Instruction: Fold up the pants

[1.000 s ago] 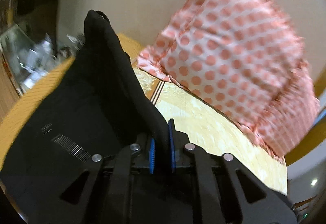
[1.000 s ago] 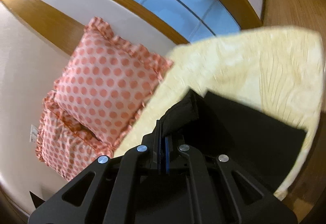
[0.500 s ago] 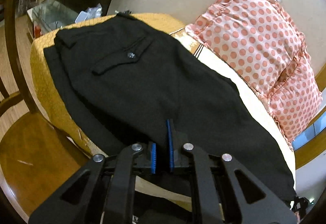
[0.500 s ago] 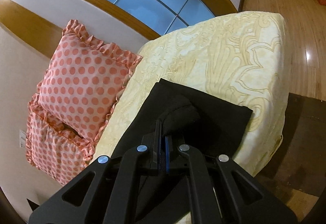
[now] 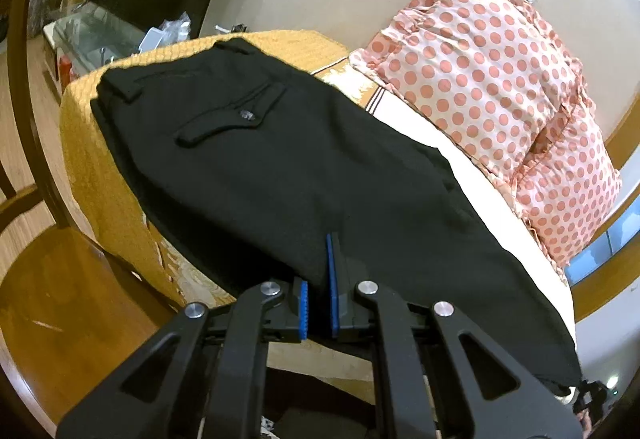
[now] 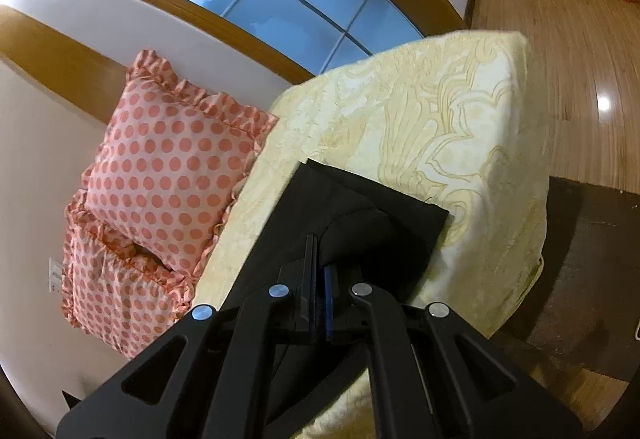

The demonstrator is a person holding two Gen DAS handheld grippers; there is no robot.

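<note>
Bed [image 6: 472, 127] with a cream patterned cover carries the work; ahead of and to the far side of both claws, two pink spotted cushions [image 5: 492, 79] lean on the wall, well apart from the cloth. Black pants [image 5: 288, 159] lie flat along the mattress, folded lengthwise with one leg on the other: waistband and a buttoned back pocket [image 5: 232, 115] far ahead of the left gripper [image 5: 318, 303], leg ends [image 6: 376, 199] just ahead of the right gripper [image 6: 319, 291]. An orange blanket [image 5: 96, 167] sits under the waist end, ahead and left of the left claw. Left claw: clenched on the near edge of the pants about mid-length, cloth pinched between the blue pads [image 5: 331, 279]. Right claw: clenched on a raised pucker of fabric near the hems, which bulges directly past its tips. Judgement: the lay-down and smoothing step appears finished; the garment rests flat apart from that pucker. Next move likely calls for a crosswise fold, carrying the hem end over toward the waistband. Both grips should hold through the lift, travel level and together, so the layers do not slide apart or drag off the near side of the bed.
</note>
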